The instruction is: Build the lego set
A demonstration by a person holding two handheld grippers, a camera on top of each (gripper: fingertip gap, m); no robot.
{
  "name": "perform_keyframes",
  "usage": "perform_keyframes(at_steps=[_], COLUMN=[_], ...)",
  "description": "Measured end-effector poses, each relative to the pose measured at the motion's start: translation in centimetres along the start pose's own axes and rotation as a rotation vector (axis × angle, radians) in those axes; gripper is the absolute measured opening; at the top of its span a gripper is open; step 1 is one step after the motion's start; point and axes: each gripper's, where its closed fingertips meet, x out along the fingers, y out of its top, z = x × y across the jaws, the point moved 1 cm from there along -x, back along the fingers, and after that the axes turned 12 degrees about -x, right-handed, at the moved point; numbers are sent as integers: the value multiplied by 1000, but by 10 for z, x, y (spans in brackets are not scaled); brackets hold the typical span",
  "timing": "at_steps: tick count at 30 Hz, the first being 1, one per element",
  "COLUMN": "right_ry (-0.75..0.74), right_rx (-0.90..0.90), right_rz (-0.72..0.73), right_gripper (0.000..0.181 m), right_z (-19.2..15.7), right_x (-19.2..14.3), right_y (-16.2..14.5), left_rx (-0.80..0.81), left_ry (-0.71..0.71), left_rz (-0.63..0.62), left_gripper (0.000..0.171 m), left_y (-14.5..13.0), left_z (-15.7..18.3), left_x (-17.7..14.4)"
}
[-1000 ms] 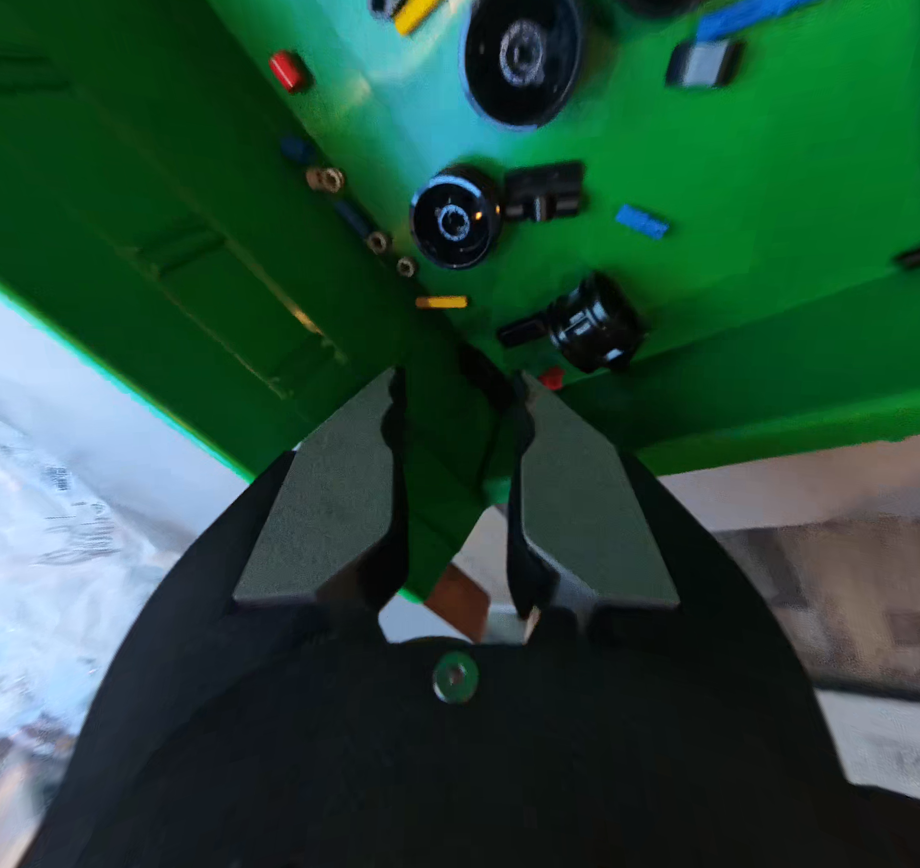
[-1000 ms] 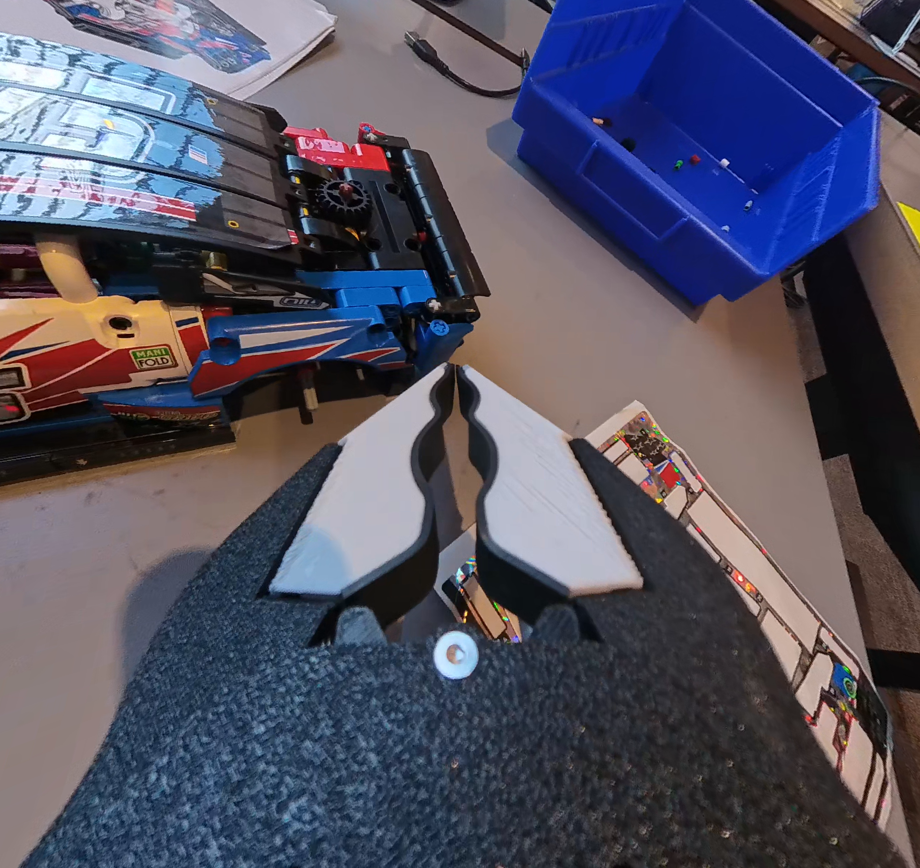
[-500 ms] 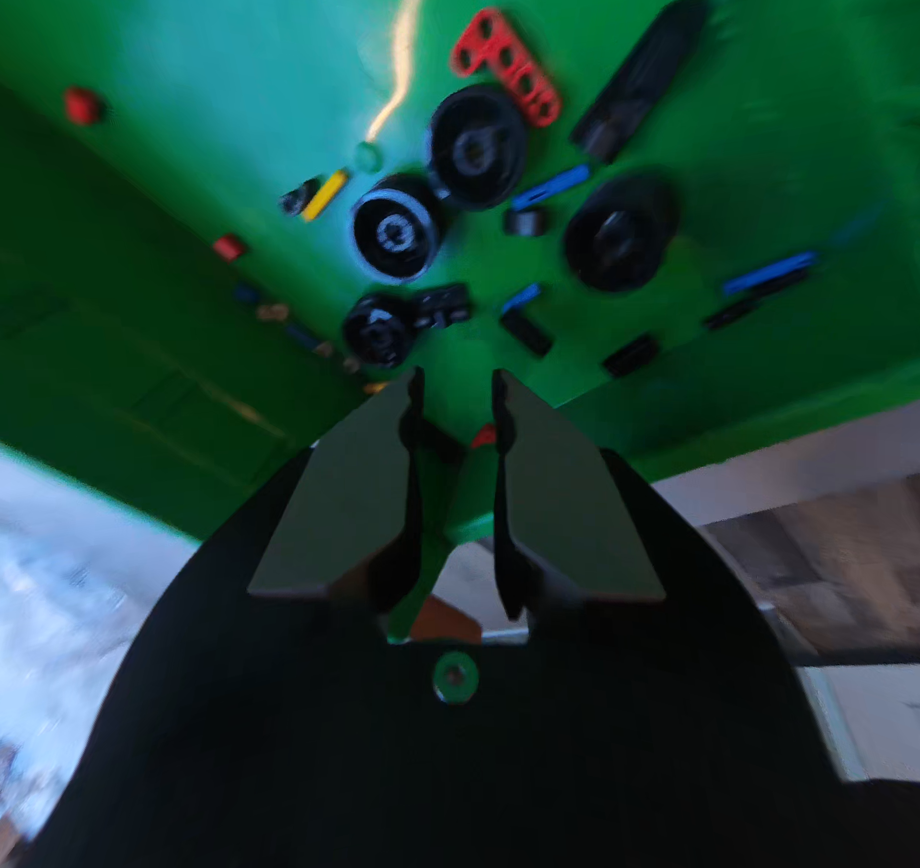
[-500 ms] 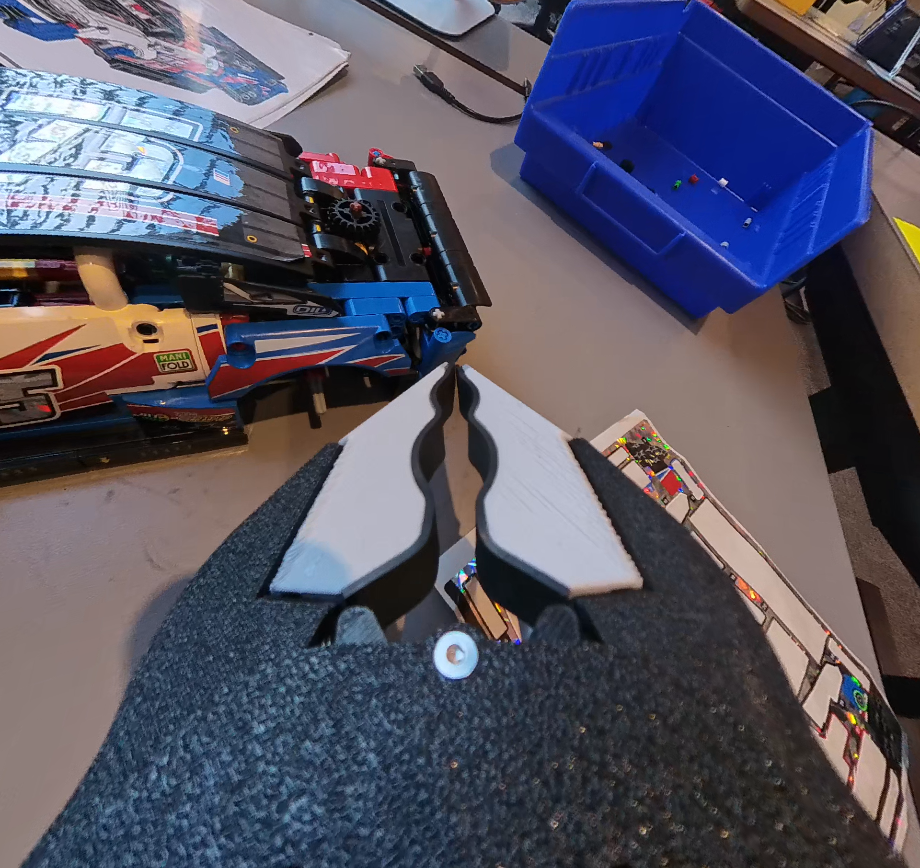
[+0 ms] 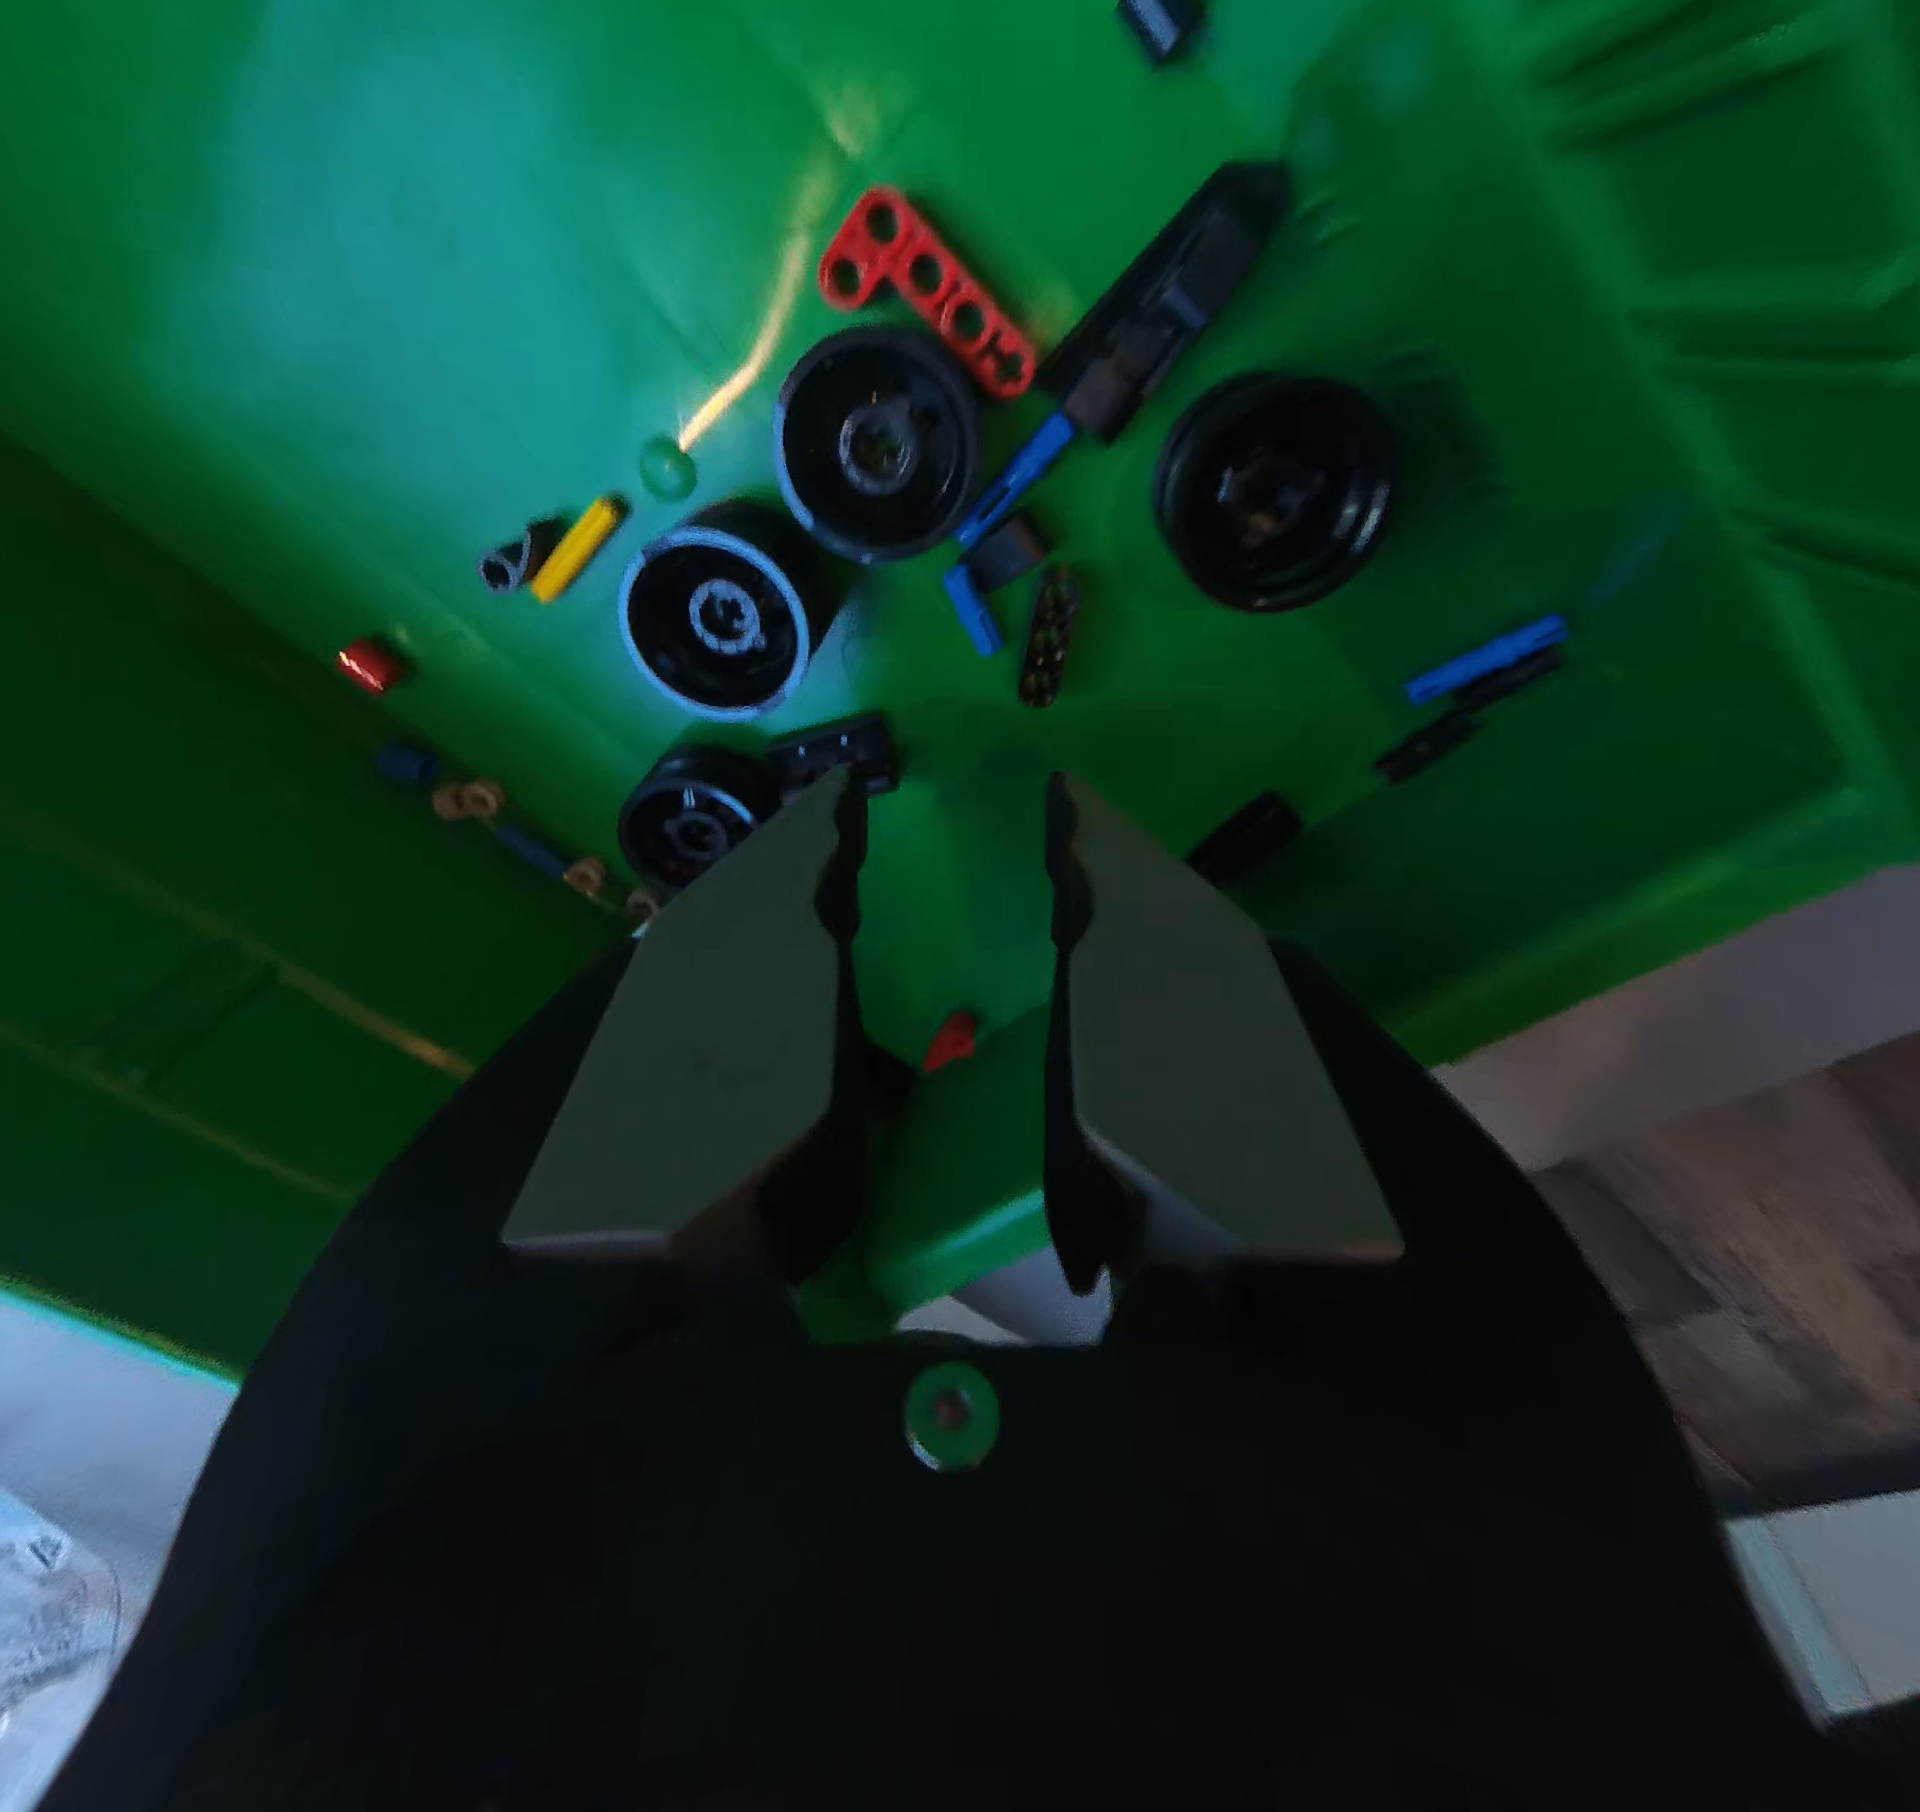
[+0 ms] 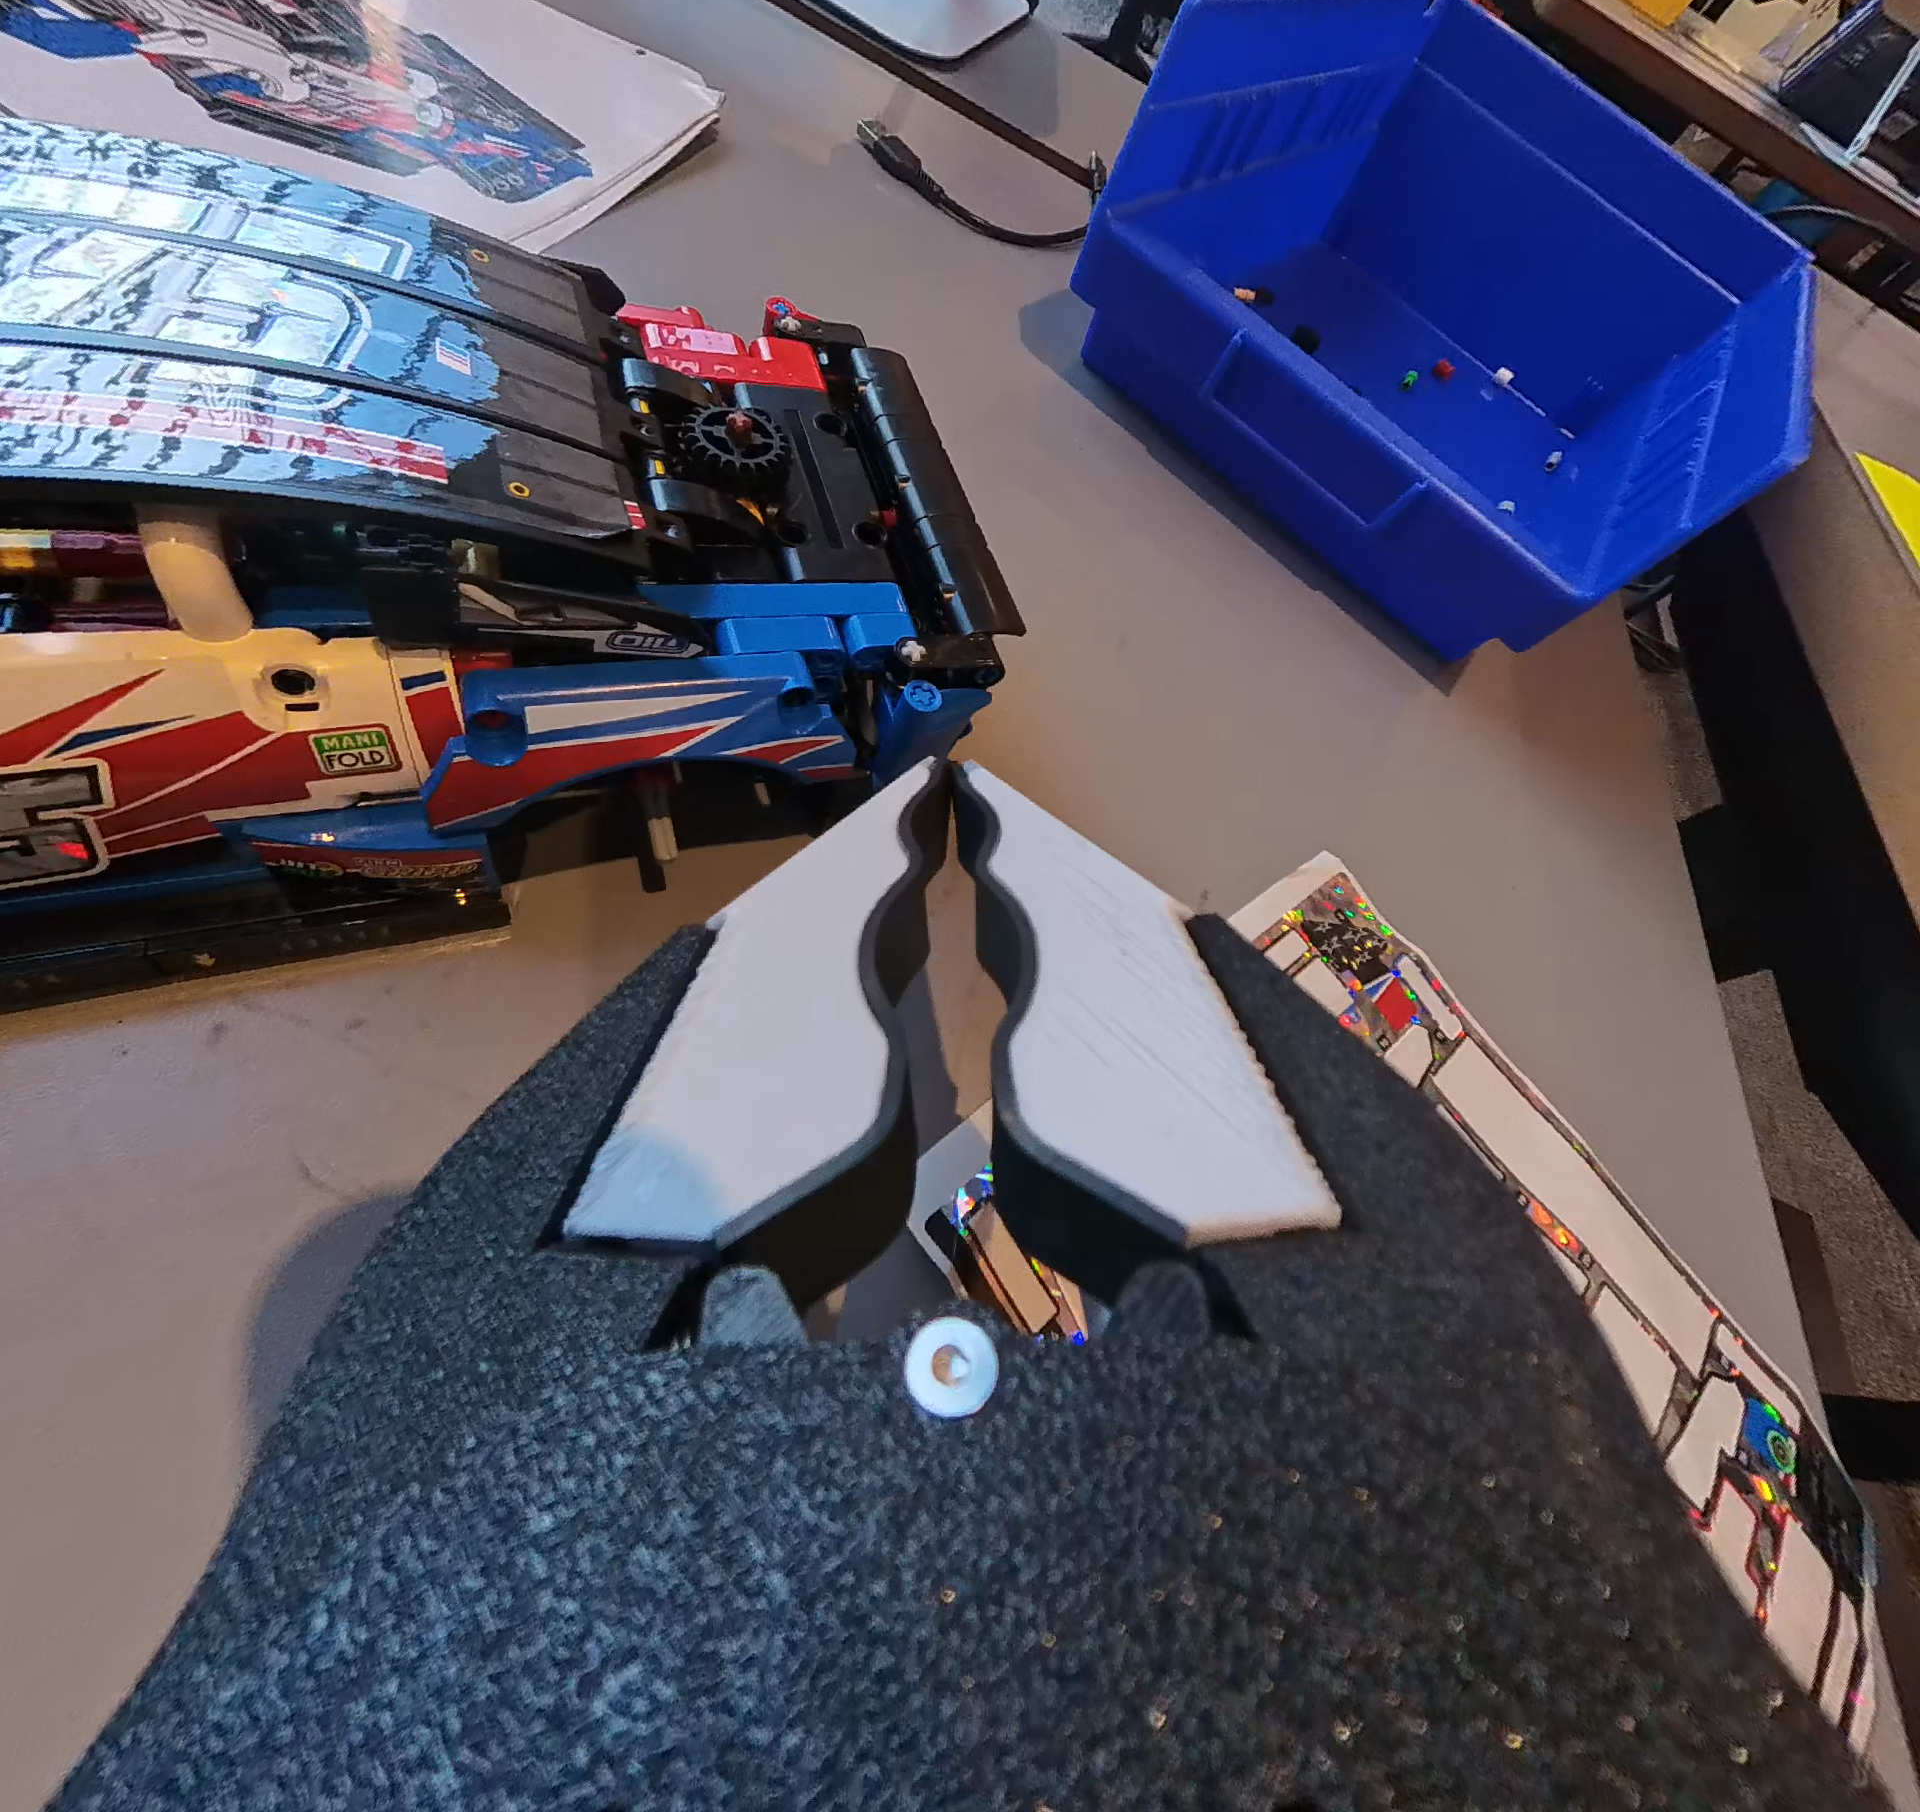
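While the left gripper is hovering spread and empty over the green bin, loose parts are lying ahead of its tips; the right gripper, pressed together, is waiting beside the car model; straddling one piece squarely before closing is advisable.

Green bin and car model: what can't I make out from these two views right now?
- Left wrist view: small black wheel in the green bin, partly hidden by the left tongs.
- Same view: black parts at the bin's right, blurred.
- Right wrist view: car model, cut off by the left edge.
- Blue bin: pieces too small to identify.
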Motion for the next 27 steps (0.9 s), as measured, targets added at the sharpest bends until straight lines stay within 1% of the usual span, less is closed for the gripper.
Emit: perform_keyframes(at_steps=[4,5,7,10,13,18,22,23,24,27], right_ry=[-6,-8,-12,-12,-10,-8,-11,-12,-12,-11], right_rx=[0,-1,-2,-1,-2,-2,0,1,2,4], right_rz=[-3,-4,-4,-2,2,10,20,22,23,26], right_gripper=[0,0,0,0,0,0,0,0,0,0], right_z=[1,1,1,1,1,1,1,1,2,1], right_x=[0,0,0,0,-1,-1,-3,-3,-3,-3], right_y=[0,-1,0,0,0,1,2,2,2,3], left_rx=[18,19,14,16,10,23,40,39,41,55], left_ry=[-22,-48,-84,-84,-78,-66,-54,-72,-76,-39], left_rz=[55,54,75,67,79,125,93,94,95,89], left_gripper=[28,22,15,15,26,22,16,9,6,5], left_y=[13,13,16,13,11,20,21,22,22,17], left_z=[2,6,11,14,16,17,17,20,21,18], left_x=[2,3,3,5,4,0,5,5,5,3])
